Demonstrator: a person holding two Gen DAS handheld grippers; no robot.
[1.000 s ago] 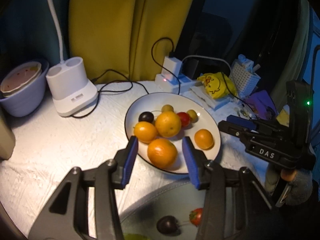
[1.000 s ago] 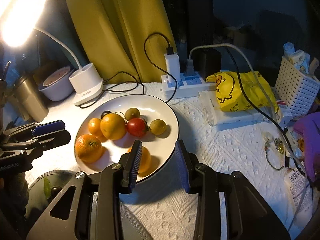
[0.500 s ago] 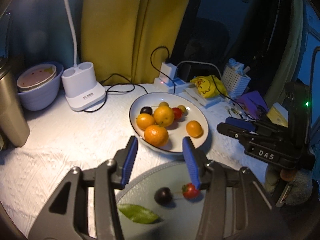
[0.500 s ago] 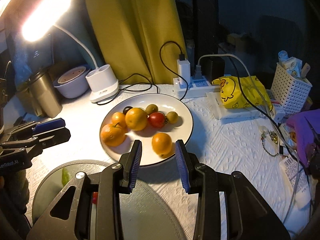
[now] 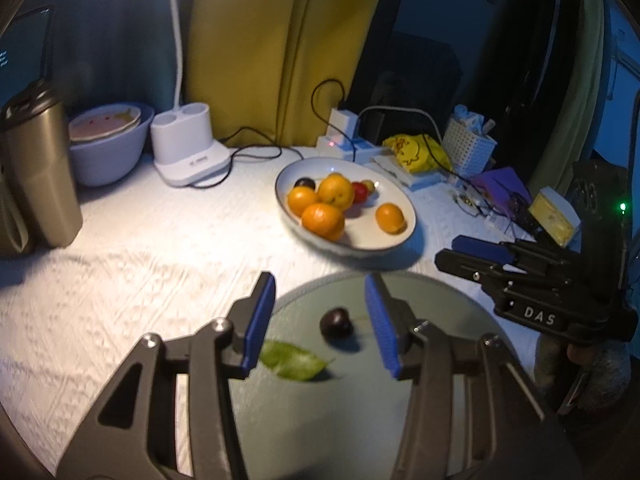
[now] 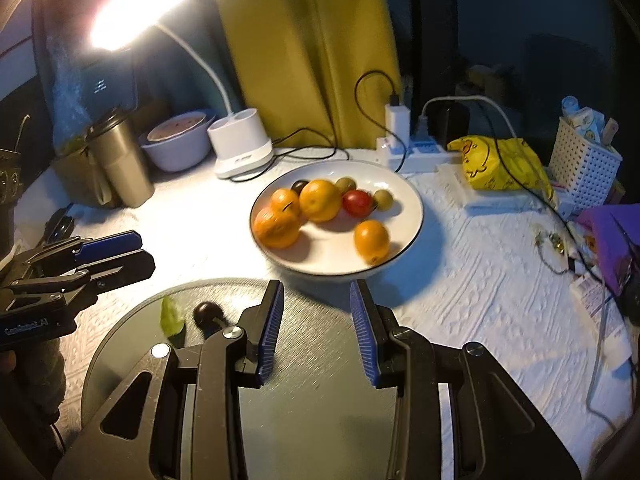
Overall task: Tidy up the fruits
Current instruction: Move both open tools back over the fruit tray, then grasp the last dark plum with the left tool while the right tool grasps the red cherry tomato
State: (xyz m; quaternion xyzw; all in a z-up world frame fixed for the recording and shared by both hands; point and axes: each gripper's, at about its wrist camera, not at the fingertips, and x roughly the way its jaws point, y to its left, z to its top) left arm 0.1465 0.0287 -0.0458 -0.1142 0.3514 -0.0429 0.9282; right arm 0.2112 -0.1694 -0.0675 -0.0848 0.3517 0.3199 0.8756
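Observation:
A white plate (image 5: 404,212) (image 6: 412,200) holds several oranges (image 5: 322,220) (image 6: 277,227), a red tomato (image 6: 357,202), a dark cherry and small green fruits. A grey round board (image 5: 440,300) (image 6: 120,344) lies nearer, with a dark cherry (image 5: 335,321) (image 6: 205,312) and a green leaf (image 5: 292,364) (image 6: 171,317) on it. My left gripper (image 5: 320,320) is open and empty above the board, the cherry between its fingers in view. My right gripper (image 6: 318,330) is open and empty above the board's right part. Each gripper shows in the other's view (image 5: 472,252) (image 6: 112,248).
A white lamp base (image 5: 188,152) (image 6: 242,146), a bowl with a plate in it (image 5: 108,140), a steel tumbler (image 5: 38,168) (image 6: 120,160), a power strip with cables (image 6: 404,148), a yellow bag (image 6: 496,162), a white basket (image 6: 584,160) and purple clutter (image 6: 612,236) ring the white cloth.
Both grippers have pulled back and up from the white plate. The grey board now fills more of both views. The red fruit seen on the board earlier is hidden now.

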